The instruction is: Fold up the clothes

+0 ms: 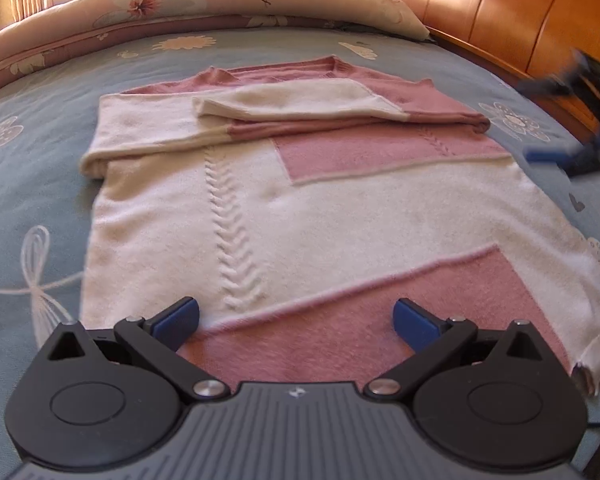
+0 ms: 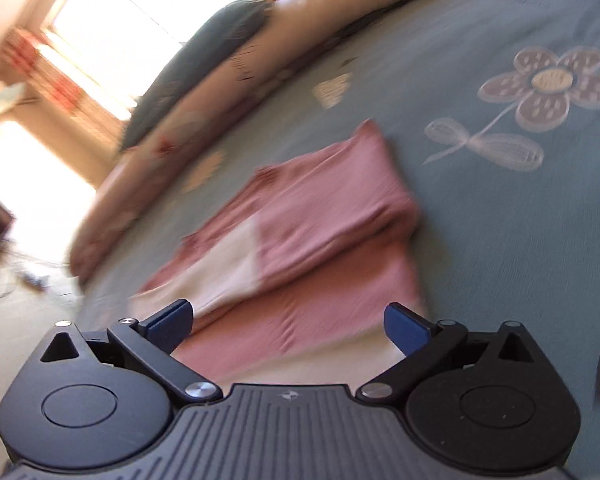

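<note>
In the left wrist view, a pink and cream sweater [image 1: 300,208] is lying flat across the middle of the frame on a blue flowered bedsheet [image 1: 28,184], both sleeves folded in over its chest near the upper centre. The left gripper [image 1: 296,322] is hovering over the hem at the bottom of the frame, its blue fingers [image 1: 182,316] standing wide apart and holding nothing. A pink floral quilt [image 1: 180,4] is lying along the top edge, with a wooden headboard [image 1: 520,12] in the upper right. At the right edge, blurred, the right gripper [image 1: 568,120] is showing beside the sweater's shoulder; I cannot tell its opening from here.

In the right wrist view, everything is smearing with blur. The right gripper [image 2: 288,324] is sitting at the bottom centre, fingers [image 2: 408,326] spread wide and empty. The sweater [image 2: 300,232] is running from the bottom centre toward the middle, seemingly its folded pink sleeve uppermost. The bedsheet [image 2: 500,220] is filling the right half, and a bright window [image 2: 132,12] is glowing in the upper left.
</note>
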